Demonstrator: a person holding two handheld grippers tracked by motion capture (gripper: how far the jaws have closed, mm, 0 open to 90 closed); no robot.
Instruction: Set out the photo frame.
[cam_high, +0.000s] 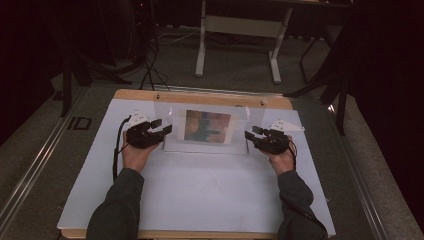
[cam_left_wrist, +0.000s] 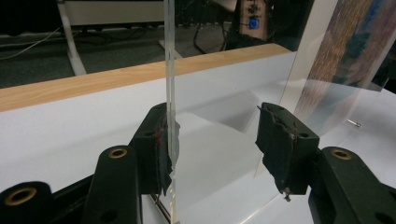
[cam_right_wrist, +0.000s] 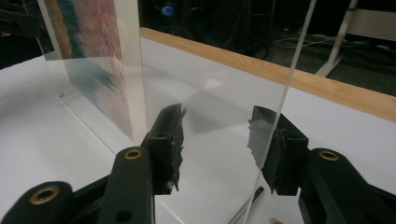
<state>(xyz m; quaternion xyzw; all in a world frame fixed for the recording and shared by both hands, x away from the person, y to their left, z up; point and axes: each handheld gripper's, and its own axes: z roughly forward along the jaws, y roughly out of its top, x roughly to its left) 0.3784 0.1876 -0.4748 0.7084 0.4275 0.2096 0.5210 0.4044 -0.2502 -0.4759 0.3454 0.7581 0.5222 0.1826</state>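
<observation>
A clear acrylic picture stand with a colourful print stands upright on the white sheet. My left gripper is at its left end and my right gripper at its right end. In the left gripper view the jaws stand wide apart. A clear panel's edge lies against the left pad, and the print is beyond the right pad. In the right gripper view the jaws are also wide. The clear edge crosses the right pad, and the print is left of the left pad.
The white sheet covers a wooden tabletop whose bare rim runs along the far side. A small metal pin lies on the sheet by the stand's foot. Beyond the table are white desk legs, cables and dark floor.
</observation>
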